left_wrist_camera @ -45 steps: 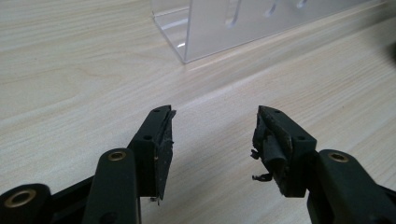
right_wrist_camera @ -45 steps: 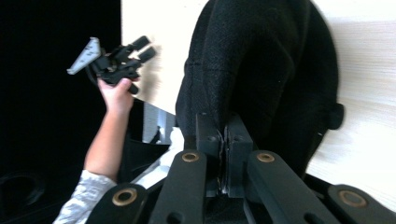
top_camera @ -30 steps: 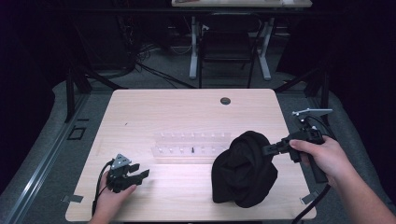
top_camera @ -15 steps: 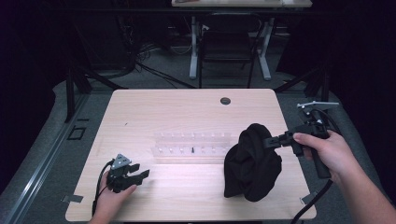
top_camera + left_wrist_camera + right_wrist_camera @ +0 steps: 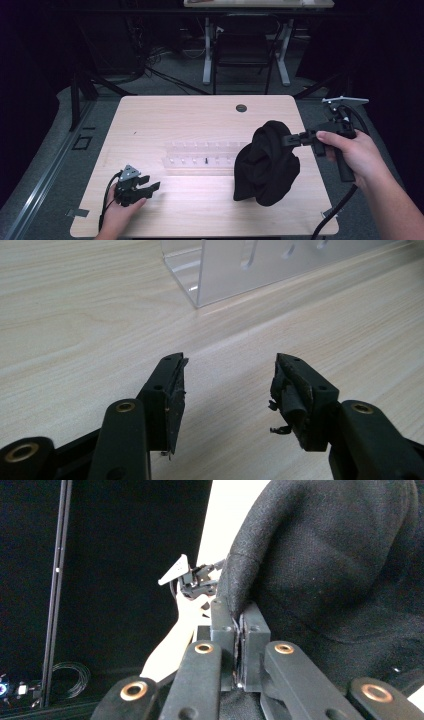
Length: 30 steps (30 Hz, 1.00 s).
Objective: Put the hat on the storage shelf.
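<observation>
A black cloth (image 5: 267, 162) hangs in a bunched mass over the right part of the table, lifted by its upper edge. My right gripper (image 5: 289, 140) is shut on that edge, and the right gripper view shows the cloth (image 5: 340, 565) pinched between the closed jaws of my right gripper (image 5: 239, 611). My left gripper (image 5: 150, 187) rests low near the table's front left, open with nothing between its jaws. In the left gripper view, my left gripper (image 5: 227, 375) is spread over bare wood. A clear plastic rack (image 5: 200, 155) lies across the table's middle, its right end behind the cloth.
The light wooden table (image 5: 150, 120) has a round dark cable hole (image 5: 241, 108) near its far edge. The rack's corner (image 5: 210, 275) stands just ahead of my left gripper. Beyond the table are a dark floor, cables and another desk's legs (image 5: 207, 55).
My right gripper has lifted the black cloth higher and drawn it to the right, stretching it taller off the table. The left gripper has stayed where it was.
</observation>
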Tool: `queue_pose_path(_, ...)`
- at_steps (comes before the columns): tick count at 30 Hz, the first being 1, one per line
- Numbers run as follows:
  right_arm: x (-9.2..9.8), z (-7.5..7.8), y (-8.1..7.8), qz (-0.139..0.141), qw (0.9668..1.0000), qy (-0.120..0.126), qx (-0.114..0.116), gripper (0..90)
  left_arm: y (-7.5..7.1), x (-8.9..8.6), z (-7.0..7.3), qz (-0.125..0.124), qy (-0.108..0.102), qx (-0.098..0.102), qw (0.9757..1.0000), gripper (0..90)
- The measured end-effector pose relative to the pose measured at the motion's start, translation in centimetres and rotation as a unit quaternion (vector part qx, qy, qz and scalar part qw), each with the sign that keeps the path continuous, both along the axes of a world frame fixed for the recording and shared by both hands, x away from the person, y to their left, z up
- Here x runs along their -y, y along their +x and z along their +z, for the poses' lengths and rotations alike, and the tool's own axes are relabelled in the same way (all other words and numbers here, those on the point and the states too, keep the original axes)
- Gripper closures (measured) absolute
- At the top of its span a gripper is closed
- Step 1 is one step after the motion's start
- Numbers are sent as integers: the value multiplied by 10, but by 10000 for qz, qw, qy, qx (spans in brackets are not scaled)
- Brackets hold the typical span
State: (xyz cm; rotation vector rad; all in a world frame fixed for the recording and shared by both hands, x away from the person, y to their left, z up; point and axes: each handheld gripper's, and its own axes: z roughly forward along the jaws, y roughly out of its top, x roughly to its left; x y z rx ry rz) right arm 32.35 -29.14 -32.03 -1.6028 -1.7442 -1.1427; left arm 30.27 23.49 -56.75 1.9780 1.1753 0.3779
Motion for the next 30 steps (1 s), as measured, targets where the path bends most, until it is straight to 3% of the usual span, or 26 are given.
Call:
queue_pose_path(20, -20, 30, 22, -38, 9993, 168, 324, 880, 0, 0, 1, -26, 16, -46, 10000, 470)
queue_pose_path(30, -35, 35, 37, -1, 9990, 187, 400, 880, 1, -1, 1, -44, -7, -41, 10000, 467)
